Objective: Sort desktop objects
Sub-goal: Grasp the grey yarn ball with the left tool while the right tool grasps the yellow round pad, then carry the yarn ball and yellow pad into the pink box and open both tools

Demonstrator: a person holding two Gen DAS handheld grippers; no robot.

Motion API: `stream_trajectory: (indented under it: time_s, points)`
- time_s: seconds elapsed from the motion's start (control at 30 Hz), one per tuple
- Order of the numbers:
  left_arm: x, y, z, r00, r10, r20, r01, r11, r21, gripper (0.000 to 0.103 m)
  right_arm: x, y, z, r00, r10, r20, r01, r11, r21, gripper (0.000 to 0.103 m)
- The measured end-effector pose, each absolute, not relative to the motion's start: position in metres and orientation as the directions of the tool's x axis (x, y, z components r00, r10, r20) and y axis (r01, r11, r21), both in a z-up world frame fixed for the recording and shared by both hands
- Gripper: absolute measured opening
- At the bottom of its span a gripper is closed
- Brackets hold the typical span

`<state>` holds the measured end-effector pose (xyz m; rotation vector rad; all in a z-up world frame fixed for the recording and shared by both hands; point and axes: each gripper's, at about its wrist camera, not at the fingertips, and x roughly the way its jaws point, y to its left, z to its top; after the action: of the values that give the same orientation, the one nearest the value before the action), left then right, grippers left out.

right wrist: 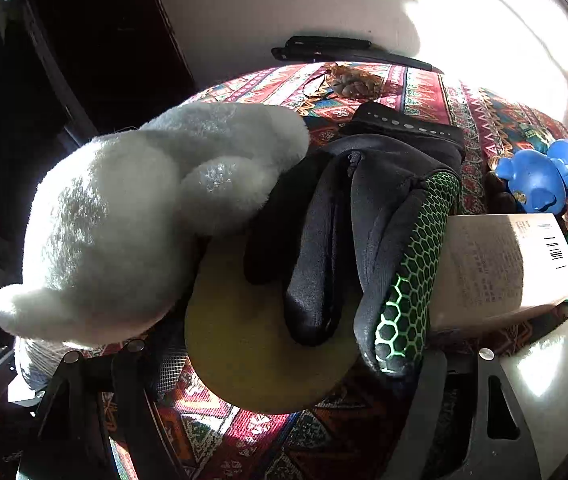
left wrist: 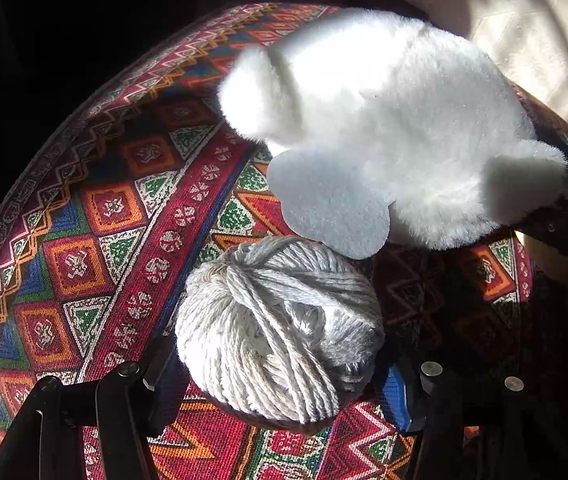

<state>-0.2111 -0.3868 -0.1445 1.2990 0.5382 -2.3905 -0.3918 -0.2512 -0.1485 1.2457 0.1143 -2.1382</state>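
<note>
Left wrist view: the left gripper has its jaws closed against both sides of a grey yarn ball resting on the patterned tablecloth; a white plush toy lies just beyond.

Right wrist view: the right gripper stands parted, gripping nothing, over a yellow disc partly covered by a dark glove. Only here appear a white box and blue toy; the pale mass at lower left is probably the yarn.
</note>
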Motion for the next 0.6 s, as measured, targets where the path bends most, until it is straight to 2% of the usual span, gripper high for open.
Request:
stream_trajectory:
  time_s: [0.17, 0.37, 0.6]
  points:
    - [-0.195, -0.387, -0.134, -0.532, -0.127, -0.837, 0.488, -0.854, -0.180, 0.065, -0.346, -0.206, -0.109, -0.276, -0.558, -0.783, 0.592, -0.740, 0.318, 0.080]
    - [-0.151, -0.359, -0.093, -0.612, -0.140, -0.779, 0.443, -0.876, -0.190, 0.065, -0.254, -0.121, -0.065, -0.273, -0.612, -0.742, 0.628, -0.698, 0.345, 0.080]
    - [-0.111, -0.273, -0.044, -0.727, -0.079, -0.683, 0.261, -0.951, -0.168, 0.065, -0.193, -0.025, -0.032, -0.364, -0.661, -0.656, 0.576, -0.713, 0.399, 0.080]
